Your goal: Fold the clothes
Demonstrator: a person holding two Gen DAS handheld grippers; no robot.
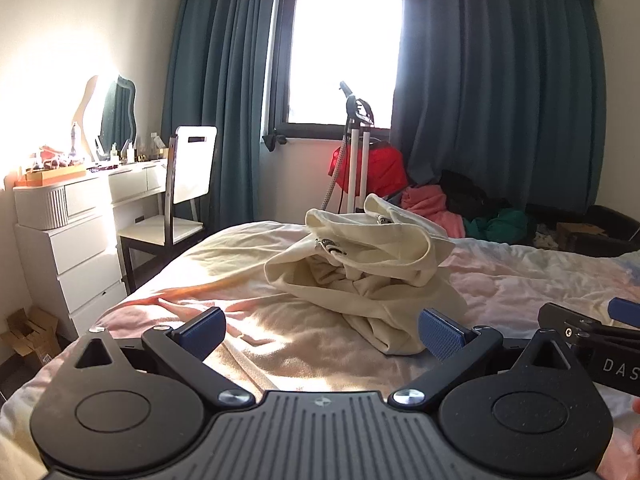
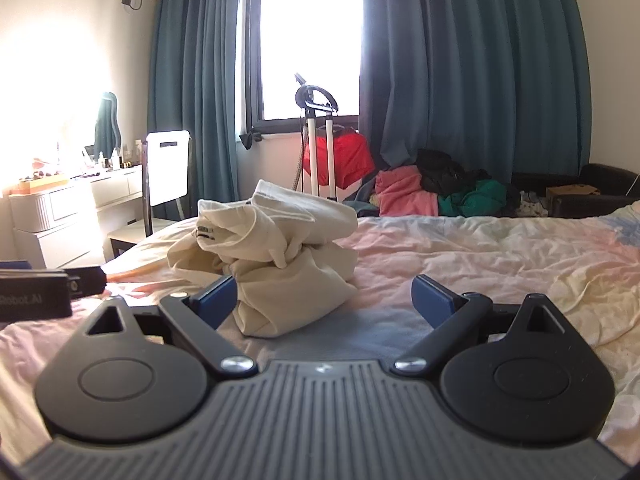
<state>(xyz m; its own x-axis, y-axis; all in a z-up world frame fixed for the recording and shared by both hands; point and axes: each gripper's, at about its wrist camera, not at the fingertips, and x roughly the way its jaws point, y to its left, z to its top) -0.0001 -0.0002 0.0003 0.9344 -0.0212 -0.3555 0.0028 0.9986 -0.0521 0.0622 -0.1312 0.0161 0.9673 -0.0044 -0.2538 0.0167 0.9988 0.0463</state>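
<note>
Cream garment [image 1: 360,268], one crumpled heap on the bed [image 1: 180,280], ahead of both my grippers.

Left wrist view: my left gripper [image 1: 322,332] has its two blue-padded fingers spread wide with nothing between them; the heap lies straight ahead and a little right, its near edge just beyond my right fingertip. My right gripper pokes in at the right edge. I count one garment here and one chair [image 1: 188,184] by the dresser.

Right wrist view: my right gripper [image 2: 322,300] is likewise spread and holds nothing; the same garment [image 2: 272,248] lies ahead and left, its near lump just beside my left fingertip, so this hand looks slightly nearer. It is bunched, with no clear long axis. A pile of other clothes [image 2: 436,192] sits beyond the bed.
</note>
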